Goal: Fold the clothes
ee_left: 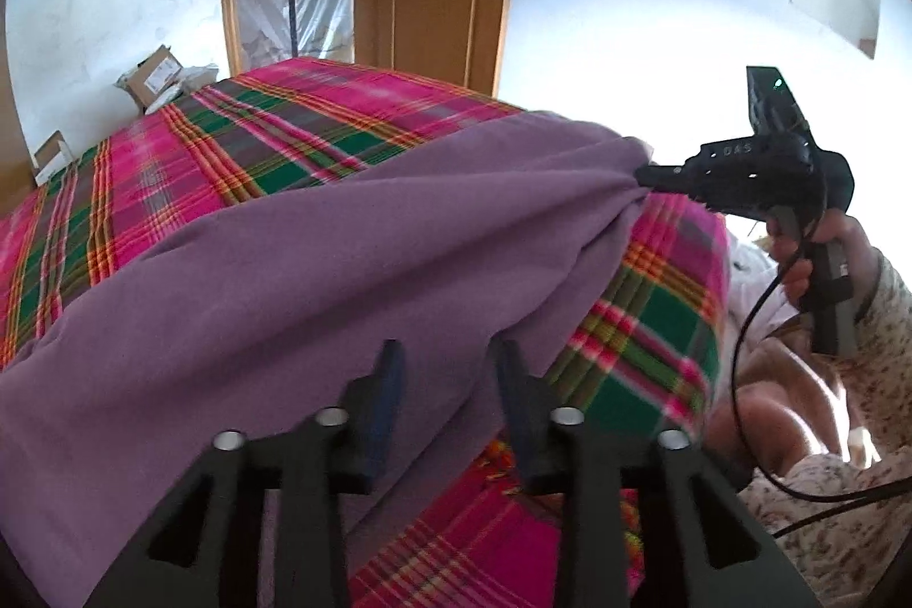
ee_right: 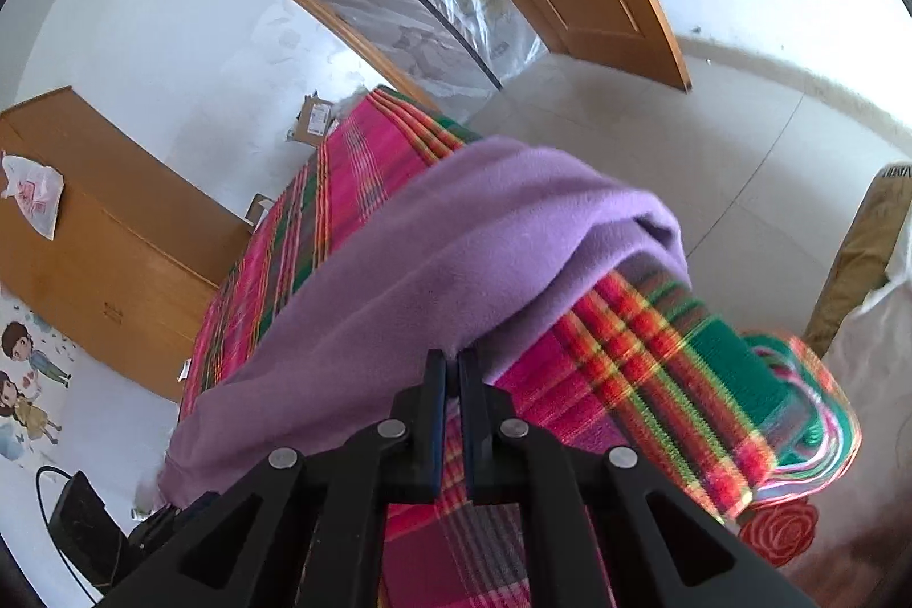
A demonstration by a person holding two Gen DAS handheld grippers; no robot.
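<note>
Jaws pinch the purple cloth [ee_left: 319, 260] on the right gripper [ee_right: 451, 362], angled downward (left gripper [ee_left: 450, 351] spread).

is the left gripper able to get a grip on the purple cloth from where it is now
Probably yes. The left gripper stands open with the purple cloth lying between its fingers, nothing in the way. The right gripper already pinches another corner.
</note>
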